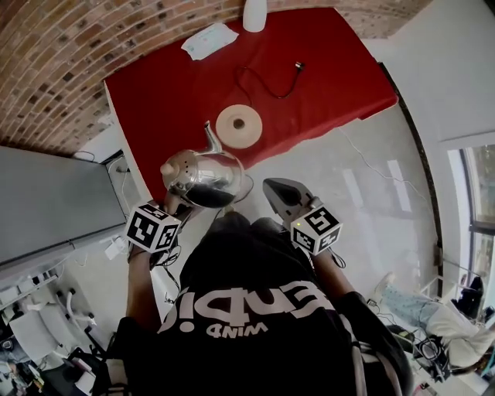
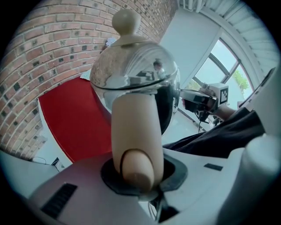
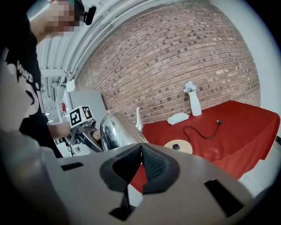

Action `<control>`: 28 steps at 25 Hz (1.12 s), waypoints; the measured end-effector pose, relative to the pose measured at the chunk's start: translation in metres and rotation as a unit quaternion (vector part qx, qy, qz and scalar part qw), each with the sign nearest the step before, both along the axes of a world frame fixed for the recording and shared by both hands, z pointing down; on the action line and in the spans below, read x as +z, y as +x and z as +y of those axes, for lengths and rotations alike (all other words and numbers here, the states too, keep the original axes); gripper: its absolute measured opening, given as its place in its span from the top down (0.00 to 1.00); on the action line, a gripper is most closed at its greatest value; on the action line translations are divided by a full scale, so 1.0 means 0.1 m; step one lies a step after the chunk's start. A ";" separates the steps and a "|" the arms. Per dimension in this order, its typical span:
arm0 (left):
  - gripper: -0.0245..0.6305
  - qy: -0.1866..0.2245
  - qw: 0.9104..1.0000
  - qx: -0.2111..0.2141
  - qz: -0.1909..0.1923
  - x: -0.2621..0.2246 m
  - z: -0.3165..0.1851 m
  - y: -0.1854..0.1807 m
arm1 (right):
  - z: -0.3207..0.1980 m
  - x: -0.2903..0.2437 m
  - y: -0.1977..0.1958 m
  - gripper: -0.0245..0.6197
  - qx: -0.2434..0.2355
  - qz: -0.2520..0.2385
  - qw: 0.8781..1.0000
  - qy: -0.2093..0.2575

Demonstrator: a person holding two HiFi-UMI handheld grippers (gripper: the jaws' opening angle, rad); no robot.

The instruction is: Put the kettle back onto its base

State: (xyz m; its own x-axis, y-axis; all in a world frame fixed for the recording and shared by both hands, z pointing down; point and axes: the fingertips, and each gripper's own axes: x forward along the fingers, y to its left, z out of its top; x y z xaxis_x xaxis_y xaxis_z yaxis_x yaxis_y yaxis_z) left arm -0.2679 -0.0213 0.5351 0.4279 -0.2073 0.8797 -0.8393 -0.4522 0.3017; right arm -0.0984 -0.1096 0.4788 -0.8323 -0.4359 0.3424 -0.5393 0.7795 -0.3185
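A shiny silver kettle (image 1: 203,176) with a thin spout hangs in the air short of the table's near edge. My left gripper (image 1: 178,204) is shut on its cream handle (image 2: 134,136), and the kettle's dome and cream knob (image 2: 126,19) rise just past the jaws (image 2: 138,176). The round cream base (image 1: 239,124) with a dark centre sits on the red tablecloth (image 1: 325,69), beyond the kettle; it also shows as a base (image 3: 178,146) in the right gripper view. My right gripper (image 1: 272,186) is to the right of the kettle, shut and holding nothing (image 3: 141,162).
A black power cord (image 1: 271,81) lies on the cloth right of the base. A white vase (image 1: 254,14) and a flat white packet (image 1: 209,39) stand near the brick wall. A grey cabinet (image 1: 54,201) is at the left. Pale floor (image 1: 371,201) lies on the right.
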 end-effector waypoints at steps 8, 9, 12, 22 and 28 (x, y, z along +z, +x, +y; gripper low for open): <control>0.88 0.002 1.000 0.015 -0.005 -0.06 -0.21 0.03 | -0.20 -0.03 0.12 0.93 0.021 0.001 1.000 0.000; 0.88 0.002 1.000 0.013 -0.004 -0.06 -0.24 0.04 | -0.24 -0.03 0.12 0.93 0.020 0.001 1.000 0.001; 0.88 0.002 1.000 0.007 -0.002 -0.09 -0.30 0.04 | -0.32 -0.05 0.09 0.93 0.012 -0.001 1.000 0.003; 0.88 0.015 1.000 -0.012 -0.003 -0.09 -0.72 -0.01 | -0.53 -0.01 0.12 0.93 -0.003 -0.004 1.000 0.003; 0.88 0.025 0.999 -0.020 -0.022 -0.02 -1.07 -0.01 | -0.63 -0.02 0.24 0.93 -0.002 -0.007 1.000 0.005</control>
State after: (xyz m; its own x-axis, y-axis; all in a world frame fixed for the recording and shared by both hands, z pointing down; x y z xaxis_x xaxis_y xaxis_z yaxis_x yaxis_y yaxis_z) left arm -0.2691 -0.1280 0.5335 0.3793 -0.2684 0.8855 -0.8689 -0.4321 0.2413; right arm -0.0745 -0.1728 0.4769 -0.8388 -0.4358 0.3264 -0.5316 0.7851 -0.3179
